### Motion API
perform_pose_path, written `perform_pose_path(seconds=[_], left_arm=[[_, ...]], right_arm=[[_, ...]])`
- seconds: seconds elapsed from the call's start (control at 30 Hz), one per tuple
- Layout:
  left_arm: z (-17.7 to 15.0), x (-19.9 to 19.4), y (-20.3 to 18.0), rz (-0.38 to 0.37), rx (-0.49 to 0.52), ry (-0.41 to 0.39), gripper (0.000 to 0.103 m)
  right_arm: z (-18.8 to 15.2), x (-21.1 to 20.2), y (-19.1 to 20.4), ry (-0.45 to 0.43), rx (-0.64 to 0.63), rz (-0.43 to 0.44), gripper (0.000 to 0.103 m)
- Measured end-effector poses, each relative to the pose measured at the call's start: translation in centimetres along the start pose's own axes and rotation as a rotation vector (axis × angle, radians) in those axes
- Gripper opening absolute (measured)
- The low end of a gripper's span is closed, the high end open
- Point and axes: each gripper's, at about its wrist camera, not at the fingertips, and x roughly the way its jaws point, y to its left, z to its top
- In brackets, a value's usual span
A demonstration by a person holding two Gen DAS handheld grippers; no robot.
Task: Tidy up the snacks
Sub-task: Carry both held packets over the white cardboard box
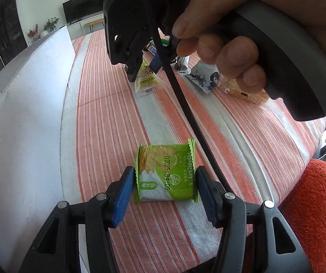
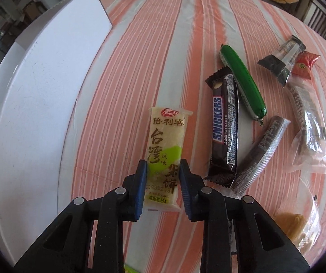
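Observation:
In the left wrist view, a green cracker packet lies on the striped tablecloth between the blue pads of my left gripper. The jaws stand open, with small gaps on both sides of the packet. In the right wrist view, my right gripper has its pads against both sides of a pale yellow rice cracker packet and looks shut on it. The same packet shows in the left wrist view under the right gripper's fingers.
A white box stands along the left. A Snickers bar, a green sausage, a dark clear-wrapped bar and several other packets lie to the right. A blue-white packet lies further off. An orange cushion sits at right.

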Motion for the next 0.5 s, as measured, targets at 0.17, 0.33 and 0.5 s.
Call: perform_pose_path(seconds=[0.17, 0.33, 0.5], left_arm=[[-0.1, -0.2, 0.2, -0.007, -0.008, 0.008, 0.054], [0.0, -0.3, 0.3, -0.012, -0.009, 0.015, 0.054], [0.1, -0.3, 0.3, -0.012, -0.016, 0.016, 0.054]], right_arm=[[-3.3, -3.4, -1.8, 0.014, 0.002, 0.089, 0.029], [-9.0, -7.7, -5.2, 0.007, 0.028, 0.18, 0.029], [-17.0, -8.8, -7.5, 0.02, 0.079, 0.217, 0.029]])
